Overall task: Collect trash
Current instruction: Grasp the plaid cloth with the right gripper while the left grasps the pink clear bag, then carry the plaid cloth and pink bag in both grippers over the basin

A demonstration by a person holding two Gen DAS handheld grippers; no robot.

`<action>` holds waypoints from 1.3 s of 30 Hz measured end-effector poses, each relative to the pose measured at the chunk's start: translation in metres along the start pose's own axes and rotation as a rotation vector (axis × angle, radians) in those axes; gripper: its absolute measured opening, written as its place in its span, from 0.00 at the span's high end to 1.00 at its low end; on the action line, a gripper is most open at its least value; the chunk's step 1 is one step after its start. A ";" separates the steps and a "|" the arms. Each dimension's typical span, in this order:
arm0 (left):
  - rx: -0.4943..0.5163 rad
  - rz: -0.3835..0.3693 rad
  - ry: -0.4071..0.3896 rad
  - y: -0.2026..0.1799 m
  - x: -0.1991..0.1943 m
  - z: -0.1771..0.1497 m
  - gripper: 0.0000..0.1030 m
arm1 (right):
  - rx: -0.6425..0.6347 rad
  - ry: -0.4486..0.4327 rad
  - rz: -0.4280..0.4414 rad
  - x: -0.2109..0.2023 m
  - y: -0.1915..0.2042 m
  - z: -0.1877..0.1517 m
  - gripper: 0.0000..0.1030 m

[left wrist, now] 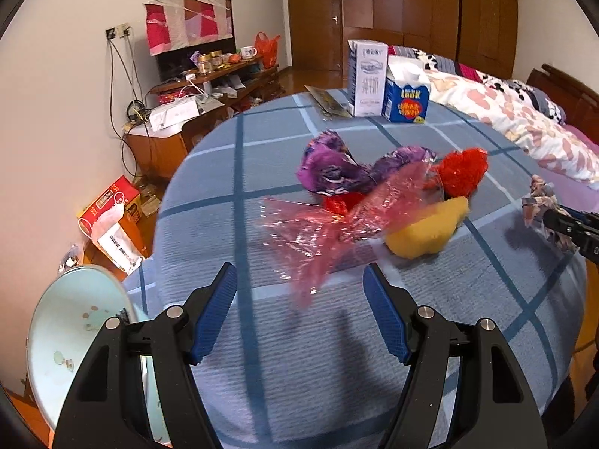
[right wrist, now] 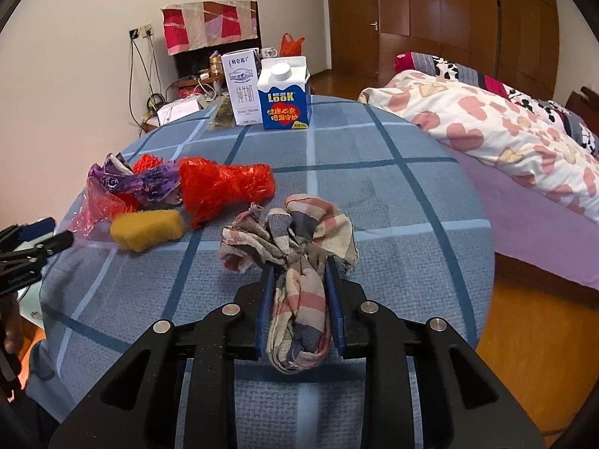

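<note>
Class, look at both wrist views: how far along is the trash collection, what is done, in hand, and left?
Done: nothing visibly binned; the basin beside the table looks nearly empty. In hand: the right tongs are shut on the checked rag. The left tongs stand open, empty, near the pink film. Left: purple wrapper, red mesh, yellow sponge, both cartons.

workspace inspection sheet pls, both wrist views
surface: round table under a blue checked cloth
job's things: purple wrapper, pink cellophane, red mesh wad, yellow sponge, plaid rag
clutter: white milk carton and blue carton upright at far edge
grippers: left gripper open, holding nothing; right gripper shut on the rag
cables: wires hang from wall socket
surroundings: pale basin below table, bed, wooden wardrobe
</note>
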State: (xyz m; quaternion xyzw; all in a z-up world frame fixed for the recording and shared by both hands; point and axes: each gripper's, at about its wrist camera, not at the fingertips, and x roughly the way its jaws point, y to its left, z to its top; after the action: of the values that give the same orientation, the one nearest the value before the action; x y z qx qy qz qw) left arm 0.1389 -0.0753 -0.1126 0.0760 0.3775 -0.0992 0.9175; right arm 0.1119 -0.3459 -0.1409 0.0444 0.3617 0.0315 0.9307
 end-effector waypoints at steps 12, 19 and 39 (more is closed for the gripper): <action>0.051 -0.046 -0.006 0.003 -0.022 -0.003 0.94 | -0.038 -0.088 0.057 -0.026 0.029 0.003 0.74; 0.045 -0.017 -0.048 0.028 -0.059 -0.013 0.94 | -0.091 -0.142 0.106 -0.041 0.063 0.012 0.74; -0.043 0.099 -0.043 0.100 -0.090 -0.041 0.94 | -0.233 -0.163 0.264 -0.031 0.167 0.024 0.74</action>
State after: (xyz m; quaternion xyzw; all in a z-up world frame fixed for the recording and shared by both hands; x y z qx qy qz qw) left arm 0.0726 0.0419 -0.0706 0.0729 0.3555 -0.0473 0.9306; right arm 0.1010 -0.1837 -0.0849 -0.0141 0.2702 0.1913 0.9435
